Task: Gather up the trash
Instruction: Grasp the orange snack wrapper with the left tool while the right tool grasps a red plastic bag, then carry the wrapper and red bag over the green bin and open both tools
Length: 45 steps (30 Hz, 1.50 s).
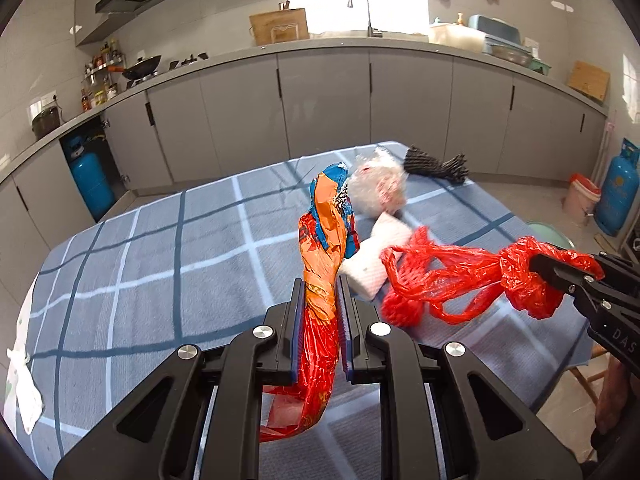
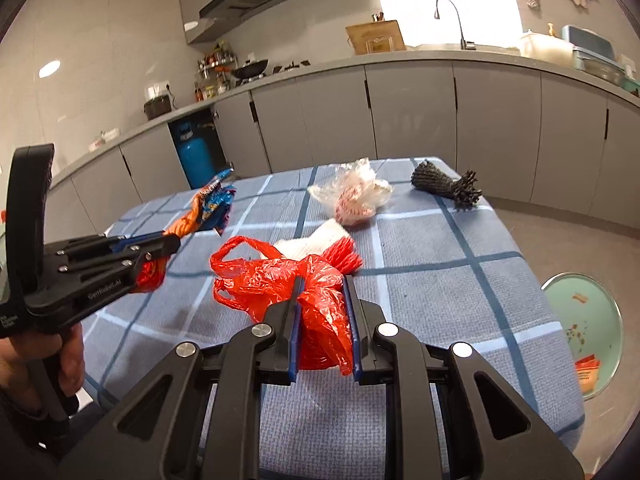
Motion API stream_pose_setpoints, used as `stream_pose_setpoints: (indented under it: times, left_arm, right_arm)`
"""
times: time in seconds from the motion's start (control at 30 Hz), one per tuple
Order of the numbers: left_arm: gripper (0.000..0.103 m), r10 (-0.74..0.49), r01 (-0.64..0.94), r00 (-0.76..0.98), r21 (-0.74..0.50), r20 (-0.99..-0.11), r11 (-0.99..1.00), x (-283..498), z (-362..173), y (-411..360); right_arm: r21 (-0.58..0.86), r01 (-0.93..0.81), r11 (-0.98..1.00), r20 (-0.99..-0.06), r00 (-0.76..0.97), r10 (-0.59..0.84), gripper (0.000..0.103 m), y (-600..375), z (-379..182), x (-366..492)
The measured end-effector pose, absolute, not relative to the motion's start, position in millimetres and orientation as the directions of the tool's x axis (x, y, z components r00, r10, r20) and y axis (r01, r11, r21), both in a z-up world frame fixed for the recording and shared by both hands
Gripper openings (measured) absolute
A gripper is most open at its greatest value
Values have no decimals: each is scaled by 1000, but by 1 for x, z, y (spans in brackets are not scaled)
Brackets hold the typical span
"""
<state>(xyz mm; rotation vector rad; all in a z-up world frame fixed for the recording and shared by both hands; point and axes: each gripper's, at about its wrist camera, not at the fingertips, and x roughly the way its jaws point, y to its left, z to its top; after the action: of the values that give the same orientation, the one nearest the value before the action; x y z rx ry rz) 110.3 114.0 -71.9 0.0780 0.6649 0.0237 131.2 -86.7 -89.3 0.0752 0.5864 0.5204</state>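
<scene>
Left wrist view: left gripper [image 1: 319, 312] clenched on crumpled orange-and-blue foil snack wrapper [image 1: 326, 248]; right gripper [image 2: 323, 312] clamps crinkled red plastic bag [image 2: 280, 276], above blue checked table [image 2: 440, 248]. Advice: lift both clear, carry to green bin [image 2: 584, 312].

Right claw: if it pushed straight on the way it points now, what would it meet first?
Probably the red net and white foam piece just past the red plastic bag that the right claw grips; depth is unclear. The table lies beneath.
</scene>
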Motion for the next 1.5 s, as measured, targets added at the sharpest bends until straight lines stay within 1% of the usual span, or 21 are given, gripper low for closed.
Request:
stream_pose_setpoints:
  times: [0.17,0.47,0.77,1.03,1.5]
  left_arm:
    - [16,28,37,797,94,-603,995,119,-66,99]
    - [16,-38,128,811,114,-584,985,139,-58,57]
    - [16,-100,219,803,134,-588,967,156,-60,14]
    - [16,-178,311,782,126,-597,942,172,-61,-30]
    - [16,-302,458,720,100,-625,884,203,-78,-123]
  right_arm:
    - [218,-414,884,-479,743,466,19,-101,-81,136]
    - [226,-309,924,-468,797,381,19,-144,-79,151]
    - [234,-211,949,-473,828,300,20,-187,-86,162]
    - [223,-103,969,-471,859,200,20,-237,-90,171]
    - [220,93,971,-512,859,33,20,-327,-118,188]
